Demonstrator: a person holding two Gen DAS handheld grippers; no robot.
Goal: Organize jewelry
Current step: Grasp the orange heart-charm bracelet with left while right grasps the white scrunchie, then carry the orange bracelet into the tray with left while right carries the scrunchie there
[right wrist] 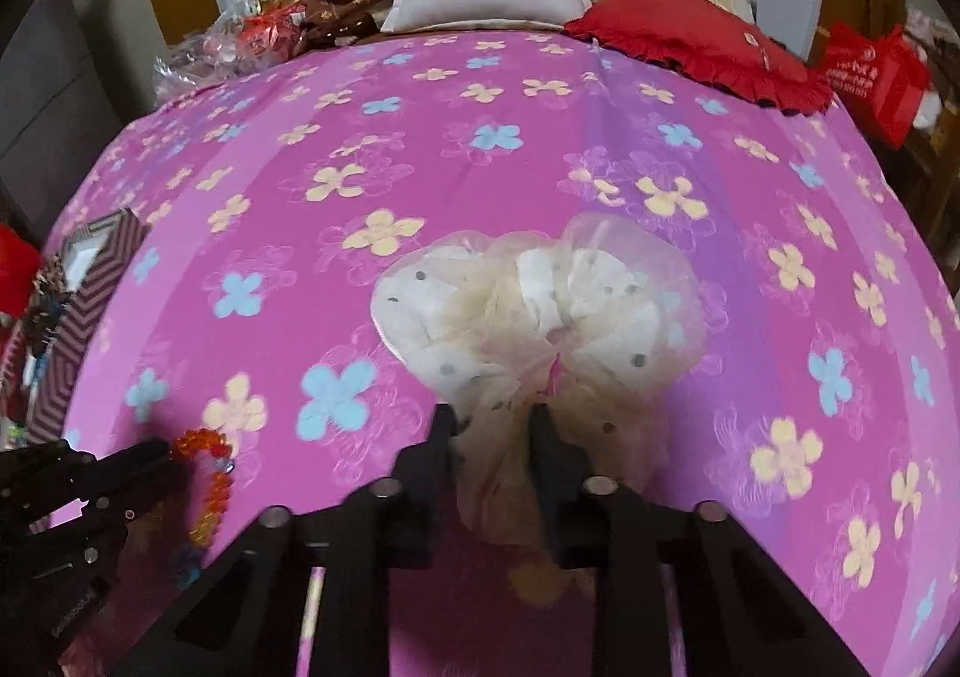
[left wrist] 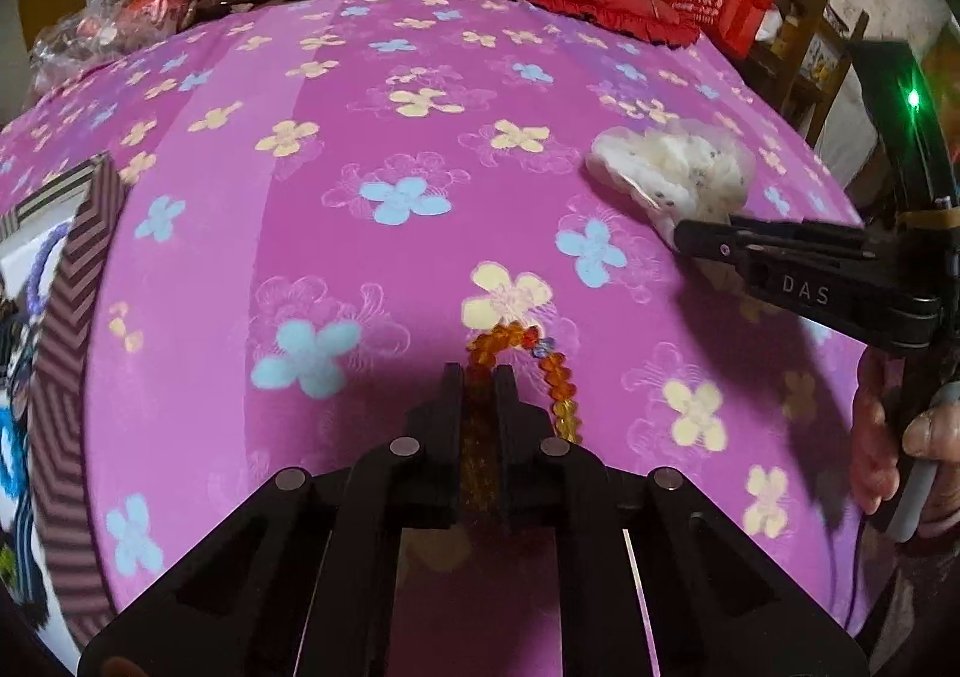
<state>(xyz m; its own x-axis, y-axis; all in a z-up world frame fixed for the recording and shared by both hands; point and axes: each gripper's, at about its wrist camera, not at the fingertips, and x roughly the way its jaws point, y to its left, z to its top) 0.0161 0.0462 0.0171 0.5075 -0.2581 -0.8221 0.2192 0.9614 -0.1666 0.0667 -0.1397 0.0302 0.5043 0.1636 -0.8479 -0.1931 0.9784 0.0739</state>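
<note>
Pink floral bedspread [left wrist: 336,77] has wide bare room from 10 to 2 o'clock. I judge the striped box [left wrist: 66,329], at 9 o'clock by the bed's left edge, the destination. My left gripper [left wrist: 479,377] clamps the amber bead bracelet [left wrist: 555,371], its strand running along the jaws. My right gripper [right wrist: 491,416] pinches the cream scrunchie [right wrist: 540,305], which spreads toward 12.

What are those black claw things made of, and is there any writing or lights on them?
Both are matte black plastic with two flat fingers and round silver pins at the joints. The right gripper bears pale letters "DAS" and a green light; the left gripper shows no writing.
</note>
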